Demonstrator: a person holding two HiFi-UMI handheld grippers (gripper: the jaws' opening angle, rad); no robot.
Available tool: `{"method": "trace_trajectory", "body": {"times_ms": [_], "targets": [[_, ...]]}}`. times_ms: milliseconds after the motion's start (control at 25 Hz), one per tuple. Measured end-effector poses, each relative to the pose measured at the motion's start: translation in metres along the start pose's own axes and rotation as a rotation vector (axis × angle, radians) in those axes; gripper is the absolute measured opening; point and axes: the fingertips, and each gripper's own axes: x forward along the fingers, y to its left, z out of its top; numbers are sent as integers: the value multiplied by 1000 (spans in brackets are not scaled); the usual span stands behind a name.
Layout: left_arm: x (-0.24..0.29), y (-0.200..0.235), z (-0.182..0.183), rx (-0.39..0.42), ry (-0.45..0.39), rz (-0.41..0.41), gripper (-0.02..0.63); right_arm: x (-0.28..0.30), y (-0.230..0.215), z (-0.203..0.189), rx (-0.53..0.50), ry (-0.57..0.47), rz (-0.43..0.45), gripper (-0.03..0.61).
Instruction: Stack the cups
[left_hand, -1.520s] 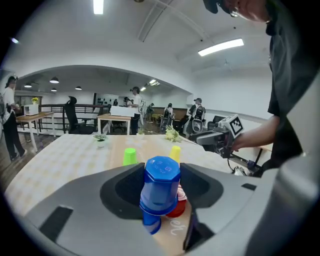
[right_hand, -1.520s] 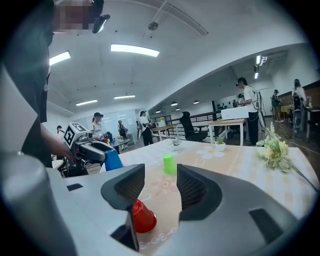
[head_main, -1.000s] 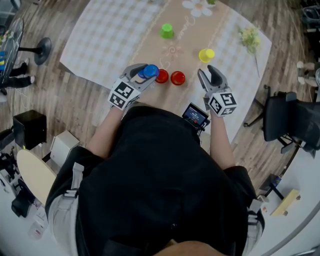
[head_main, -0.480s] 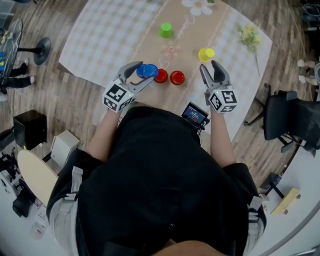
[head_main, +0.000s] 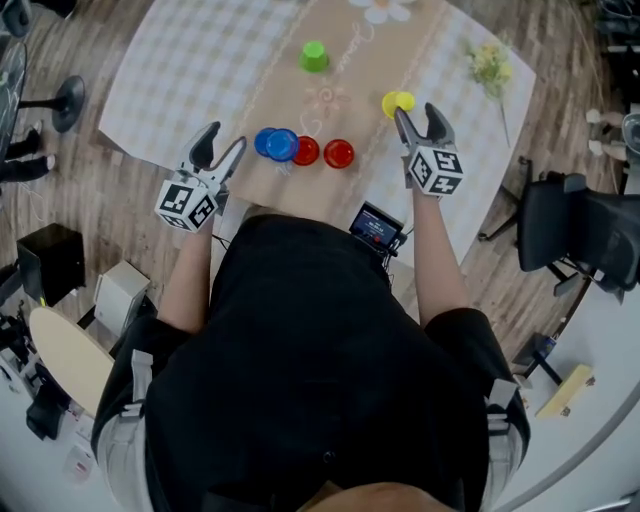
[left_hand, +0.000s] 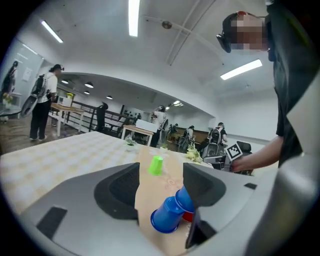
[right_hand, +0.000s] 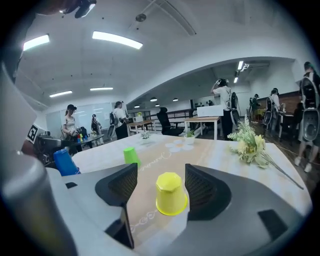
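**Both grippers spread at the cup row**

My left gripper (head_main: 225, 140) has its fingers spread, having just been opening, with nothing between them. The two nested blue cups (left_hand: 170, 212) lie on their side just beyond its fingertips, towards the right finger. My right gripper (head_main: 416, 112) has also just been opening. The upturned yellow cup (right_hand: 171, 194) stands in the gap between its fingers, and neither pad presses on it. Two red cups (head_main: 322, 152) sit beside the blue pair. The green cup (head_main: 314, 56) stands well beyond both sets of fingertips, on the table runner (head_main: 345, 95).

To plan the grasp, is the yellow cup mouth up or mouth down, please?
Mouth down: the yellow cup shows its closed base on top, wide rim below.
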Motion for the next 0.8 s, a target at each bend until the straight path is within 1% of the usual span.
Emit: {"method": "trace_trajectory", "body": {"times_ms": [120,200,400,560,680,800], "targets": [[-11,17,-14,-99,-9,70,264,13,-8,-24,25,55,-34,308],[-14,21,-23,-118,8,84,264,21,-12,-35,45,77,-55,311],[-8,18,-41,-112,62,66,264,35,-21,-52,96,101,-78,307],[-2,12,-42,-63,94,35,264,39,-21,-56,105,100,-72,257],[-2,12,-39,-50,89,32,264,38,-17,-57,97,102,-58,241],[-3,10,-30,-35,71,30,264,30,-11,-45,81,76,-44,238]]}}
